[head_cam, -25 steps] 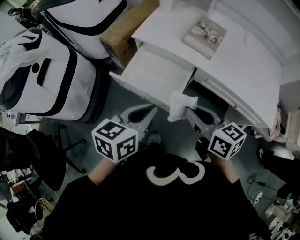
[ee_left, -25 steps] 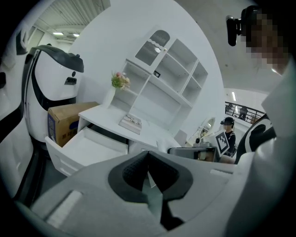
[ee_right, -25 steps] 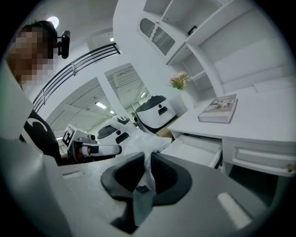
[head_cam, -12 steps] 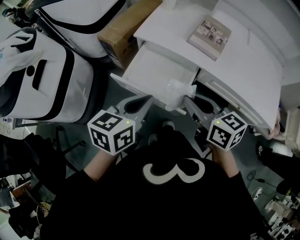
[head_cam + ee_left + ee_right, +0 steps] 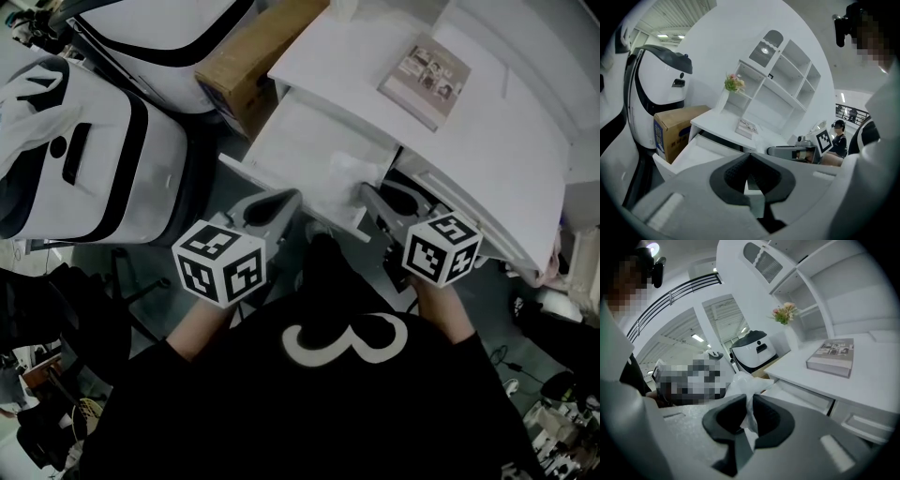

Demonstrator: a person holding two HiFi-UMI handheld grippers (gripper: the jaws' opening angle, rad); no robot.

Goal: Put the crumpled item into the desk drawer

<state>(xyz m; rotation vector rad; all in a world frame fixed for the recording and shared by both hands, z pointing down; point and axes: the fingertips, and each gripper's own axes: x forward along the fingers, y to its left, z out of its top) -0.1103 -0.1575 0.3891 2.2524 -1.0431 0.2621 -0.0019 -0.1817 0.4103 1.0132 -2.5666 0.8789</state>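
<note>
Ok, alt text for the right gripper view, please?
Right tongs shut on a crumpled white item, which sticks up between them. Beyond it, an open white desk drawer; a book lies on the desk top.

Both arms out ahead of the torso, side by side, pointing slightly down. Left gripper [image 5: 289, 198]: jaws closed tip to tip, nothing between them. Right gripper [image 5: 367, 193]: jaws pinched on the crumpled item [image 5: 740, 381].
</note>
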